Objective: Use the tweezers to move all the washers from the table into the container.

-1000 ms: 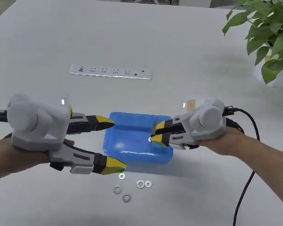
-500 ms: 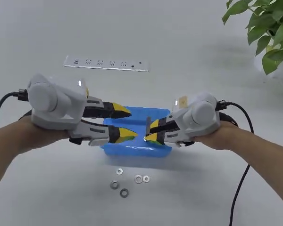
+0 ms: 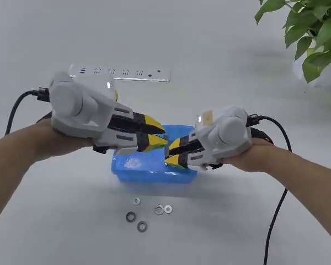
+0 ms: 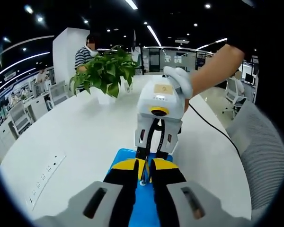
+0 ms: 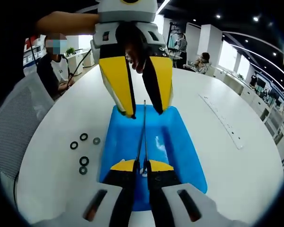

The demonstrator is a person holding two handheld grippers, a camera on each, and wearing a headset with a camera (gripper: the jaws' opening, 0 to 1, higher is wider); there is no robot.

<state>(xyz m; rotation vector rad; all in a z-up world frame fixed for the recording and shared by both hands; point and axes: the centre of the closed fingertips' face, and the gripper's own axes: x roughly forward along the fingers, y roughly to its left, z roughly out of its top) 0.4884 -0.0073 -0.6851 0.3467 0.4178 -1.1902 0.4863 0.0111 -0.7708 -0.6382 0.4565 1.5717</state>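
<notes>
Tweezers held between two grippers over the container, washers on the table

Five washers lie loose on the table, nearest the person and just beside the blue container. Above it, the right gripper is clamped on the tweezers. Their far tip sits between the left gripper's narrowly parted jaws. Beyond are a power strip and a plant.

Tweezers over the container, washers loose beside it.
We see thin tweezers pinched in the jaws of the right gripper, their tip between the parted jaws of the left gripper, above the blue container. Five washers lie on the worktop, left of the right jaws.
</notes>
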